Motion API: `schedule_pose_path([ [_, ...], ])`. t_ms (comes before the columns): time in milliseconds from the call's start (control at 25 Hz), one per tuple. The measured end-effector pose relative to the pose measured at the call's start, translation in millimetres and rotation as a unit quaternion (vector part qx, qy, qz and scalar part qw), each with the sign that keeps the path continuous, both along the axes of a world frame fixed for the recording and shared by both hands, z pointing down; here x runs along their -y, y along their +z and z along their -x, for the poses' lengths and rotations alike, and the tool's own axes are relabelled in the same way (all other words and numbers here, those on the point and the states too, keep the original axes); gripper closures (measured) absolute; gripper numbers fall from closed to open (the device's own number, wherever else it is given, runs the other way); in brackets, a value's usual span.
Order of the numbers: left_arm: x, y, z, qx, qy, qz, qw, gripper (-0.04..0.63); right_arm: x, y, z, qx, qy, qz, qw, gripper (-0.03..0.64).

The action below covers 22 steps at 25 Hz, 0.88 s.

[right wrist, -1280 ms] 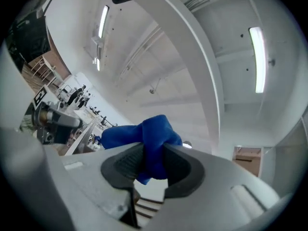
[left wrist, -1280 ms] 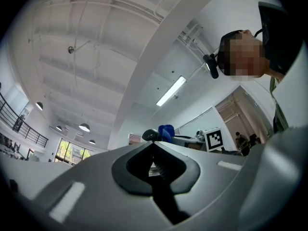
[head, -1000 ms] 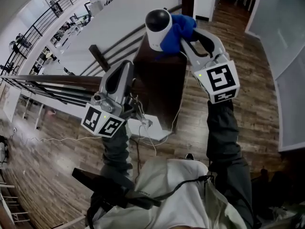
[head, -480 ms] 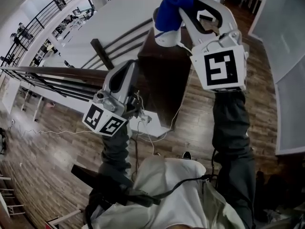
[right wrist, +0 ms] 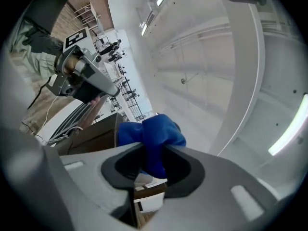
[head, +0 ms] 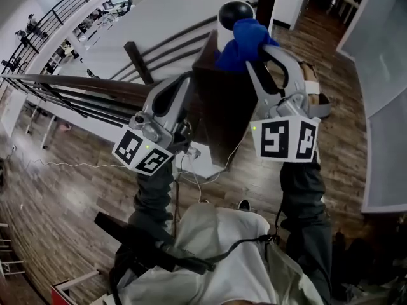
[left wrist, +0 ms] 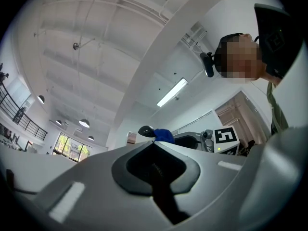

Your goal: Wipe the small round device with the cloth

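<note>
The small round device (head: 233, 19), white with a black dome, stands on top of a dark wooden pedestal (head: 222, 103). My right gripper (head: 256, 51) is shut on a bunched blue cloth (head: 244, 42), which presses against the device's right front side just below the dome. In the right gripper view the cloth (right wrist: 154, 137) fills the gap between the jaws and hides the device. My left gripper (head: 186, 83) hangs left of the pedestal, lower down, shut with nothing in it. From the left gripper view the device (left wrist: 146, 130) and cloth (left wrist: 164, 135) show beyond the closed tips.
A dark railing (head: 76, 91) runs left from the pedestal above a drop to a lower floor. White cables (head: 191, 161) hang by the pedestal's base. The person's legs and the wooden floor (head: 356, 75) lie below and to the right.
Half a second ago the right gripper held the cloth up over the device's top; it has come down to the device's right front side. The left gripper has stayed put.
</note>
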<state>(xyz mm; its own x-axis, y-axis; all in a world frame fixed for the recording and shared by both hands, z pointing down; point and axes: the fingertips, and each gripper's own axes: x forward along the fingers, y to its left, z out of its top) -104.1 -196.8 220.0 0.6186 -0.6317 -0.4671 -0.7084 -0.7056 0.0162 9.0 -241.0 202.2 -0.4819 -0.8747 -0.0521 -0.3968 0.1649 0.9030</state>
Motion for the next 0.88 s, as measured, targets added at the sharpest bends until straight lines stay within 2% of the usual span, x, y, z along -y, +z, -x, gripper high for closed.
schedule_pose_path([
  [80, 1, 3, -3, 0.001, 0.005, 0.002, 1.0, 0.607, 0, -5, -3, 0.001, -0.001, -0.003, 1.0, 0.505],
  [240, 0, 1, -4, 0.001, 0.012, 0.002, 0.9999, 0.607, -3, -52, 0, -0.02, 0.026, -0.078, 0.996, 0.505],
  [440, 2, -4, 2, -0.002, 0.006, -0.002, 1.0, 0.607, 2, -79, 45, -0.084, 0.025, -0.114, 0.99, 0.505],
  [600, -2, -7, 3, 0.0, 0.002, -0.005, 1.0, 0.607, 0, -55, 65, -0.126, 0.02, -0.11, 0.986, 0.505],
  [800, -3, -6, 13, -0.002, -0.008, -0.004, 1.0, 0.607, 1, -11, 77, -0.164, 0.003, -0.046, 0.985, 0.505],
  [880, -2, -5, 13, -0.003, -0.01, -0.004, 0.9999, 0.607, 2, -11, 80, -0.169, -0.001, -0.053, 0.984, 0.505],
])
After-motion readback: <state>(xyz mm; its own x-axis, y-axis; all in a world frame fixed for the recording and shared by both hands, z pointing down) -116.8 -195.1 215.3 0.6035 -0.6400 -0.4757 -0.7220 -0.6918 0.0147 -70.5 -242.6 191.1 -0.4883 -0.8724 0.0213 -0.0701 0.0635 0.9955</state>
